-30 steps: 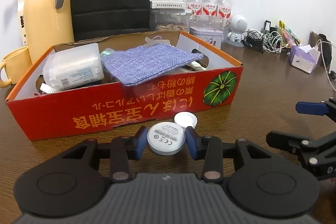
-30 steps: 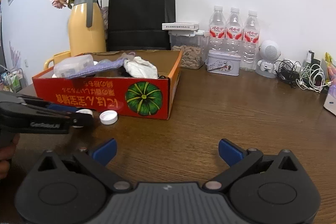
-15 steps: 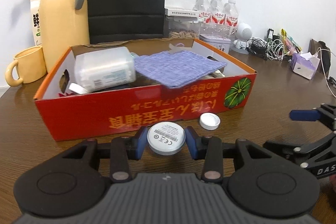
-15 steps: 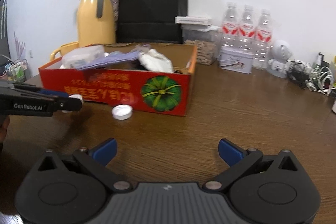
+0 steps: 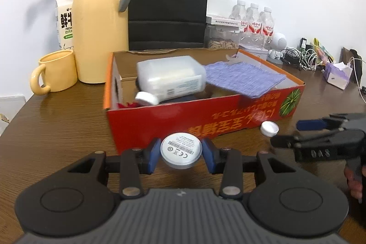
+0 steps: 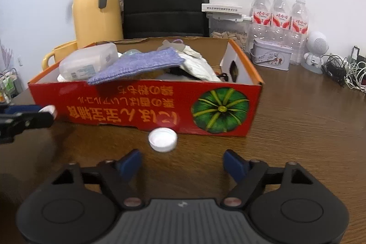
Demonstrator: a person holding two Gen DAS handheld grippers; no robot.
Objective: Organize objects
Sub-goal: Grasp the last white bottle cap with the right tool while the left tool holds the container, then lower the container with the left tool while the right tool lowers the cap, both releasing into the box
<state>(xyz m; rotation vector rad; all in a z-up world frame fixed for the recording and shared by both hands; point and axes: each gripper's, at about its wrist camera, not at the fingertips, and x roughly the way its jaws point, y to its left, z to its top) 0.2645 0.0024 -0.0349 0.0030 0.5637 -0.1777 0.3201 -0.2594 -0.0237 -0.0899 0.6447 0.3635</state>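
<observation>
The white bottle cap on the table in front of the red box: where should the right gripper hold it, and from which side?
Grip the white bottle cap across its round rim, coming from above and the near side; it lies flat, open side up, close to the red box.

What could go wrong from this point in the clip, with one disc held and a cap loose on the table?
The left tool grips the round white disc only by its rim, so it could slip or tilt out. The red box is already piled high with a purple cloth and a plastic container, so added items might slide off. The right tool, jaws just closing, could nudge the white cap away.
</observation>
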